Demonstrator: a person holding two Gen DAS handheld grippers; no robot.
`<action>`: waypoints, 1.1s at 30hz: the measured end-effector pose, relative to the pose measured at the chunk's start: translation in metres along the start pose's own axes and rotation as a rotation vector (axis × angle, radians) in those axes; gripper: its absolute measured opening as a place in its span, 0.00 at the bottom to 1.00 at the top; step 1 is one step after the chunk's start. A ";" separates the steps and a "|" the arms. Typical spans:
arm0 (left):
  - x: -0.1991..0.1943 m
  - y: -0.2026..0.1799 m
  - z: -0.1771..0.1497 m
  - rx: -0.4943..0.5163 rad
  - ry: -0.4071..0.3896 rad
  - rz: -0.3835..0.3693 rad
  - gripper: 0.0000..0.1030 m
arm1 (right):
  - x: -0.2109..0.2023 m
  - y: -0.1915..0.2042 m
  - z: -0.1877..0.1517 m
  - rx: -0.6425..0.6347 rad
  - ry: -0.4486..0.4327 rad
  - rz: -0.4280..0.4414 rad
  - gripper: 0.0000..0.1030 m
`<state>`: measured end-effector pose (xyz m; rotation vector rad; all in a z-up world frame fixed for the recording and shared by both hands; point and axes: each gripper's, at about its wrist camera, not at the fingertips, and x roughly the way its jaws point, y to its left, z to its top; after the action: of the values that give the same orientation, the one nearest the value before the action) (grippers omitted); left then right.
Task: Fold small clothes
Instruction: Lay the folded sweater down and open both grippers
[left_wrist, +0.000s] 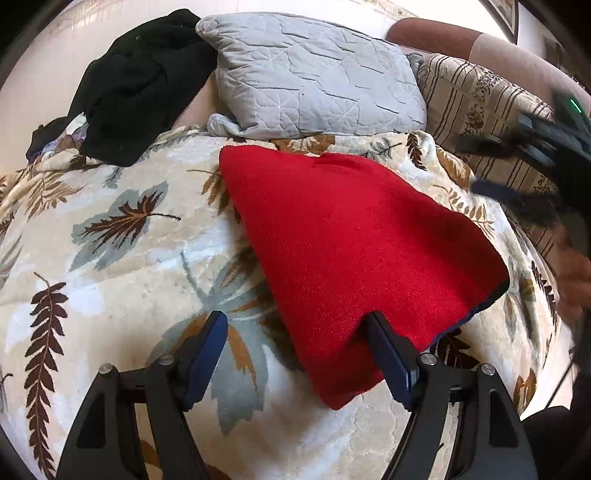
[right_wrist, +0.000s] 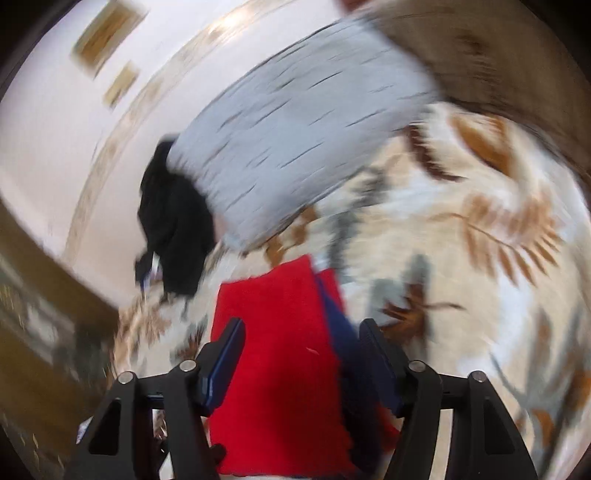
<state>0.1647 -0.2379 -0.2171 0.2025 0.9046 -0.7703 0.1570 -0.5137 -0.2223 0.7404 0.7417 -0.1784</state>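
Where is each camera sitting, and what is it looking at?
Left wrist: sits on the left gripper, looking forward and down over its two open fingers at the red cloth on the leaf blanket; the right gripper blurs at the right edge.
Right wrist: sits on the right gripper, looking down at the red cloth; its open fingers show, picture blurred.
Both show the red cloth, the grey pillow and the black clothes.

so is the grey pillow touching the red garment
Apart. The left wrist view shows a strip of leaf-print blanket between the grey pillow and the red garment's far edge.
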 end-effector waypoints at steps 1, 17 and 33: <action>0.000 0.001 0.001 -0.004 0.003 -0.001 0.78 | 0.015 0.013 0.009 -0.045 0.027 -0.031 0.49; 0.002 0.000 0.000 0.033 0.014 0.021 0.81 | 0.092 0.009 0.026 -0.014 0.166 -0.072 0.37; -0.003 -0.009 -0.007 0.089 -0.017 0.087 0.81 | 0.021 -0.003 -0.056 -0.055 0.164 -0.046 0.37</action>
<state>0.1533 -0.2401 -0.2177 0.3113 0.8408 -0.7305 0.1404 -0.4765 -0.2657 0.6920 0.9162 -0.1394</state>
